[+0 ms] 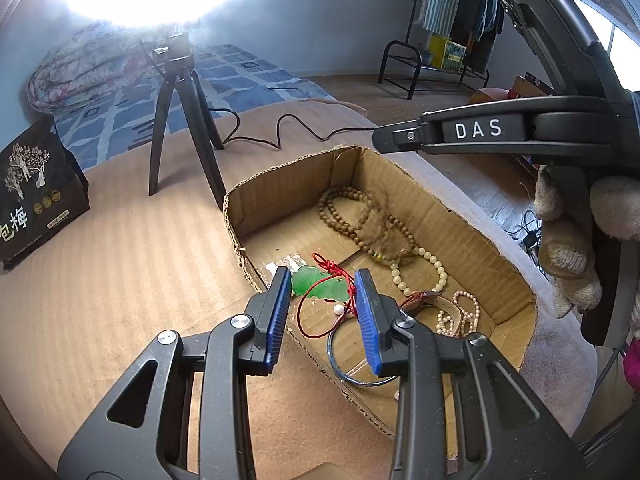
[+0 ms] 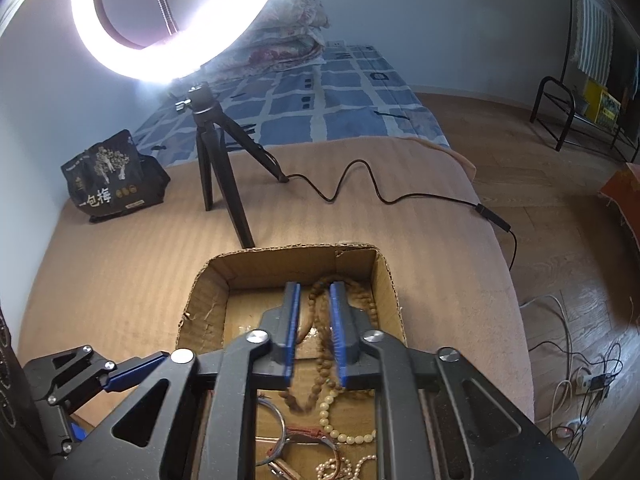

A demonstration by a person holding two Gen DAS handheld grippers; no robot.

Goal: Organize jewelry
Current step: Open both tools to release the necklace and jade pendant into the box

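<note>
A cardboard box (image 1: pixel 280 188) stands open on the tan cloth. Over its near left wall, my left gripper (image 1: pixel 323 276) is shut on a green jade pendant (image 1: pixel 320 286), whose red cord (image 1: pixel 308 328) loops down. In the right wrist view my right gripper (image 2: pixel 314 286) hangs open over the box (image 2: pixel 384 280). A wooden bead strand (image 2: pixel 320 332) runs loose between its pads, blurred at its lower end. From the left wrist view, those wooden beads (image 1: pixel 360 220) lie mostly on the box floor under the right gripper (image 1: pixel 384 136), which a gloved hand (image 1: pixel 568 240) holds.
Also in the box are a cream bead necklace (image 1: pixel 424 268), a pearl bracelet (image 1: pixel 460 316), a watch strap (image 1: pixel 436 300) and a metal bangle (image 1: pixel 360 376). A ring-light tripod (image 1: pixel 188 128) and its cable (image 1: pixel 280 136) stand behind. A black bag (image 1: pixel 36 196) sits far left.
</note>
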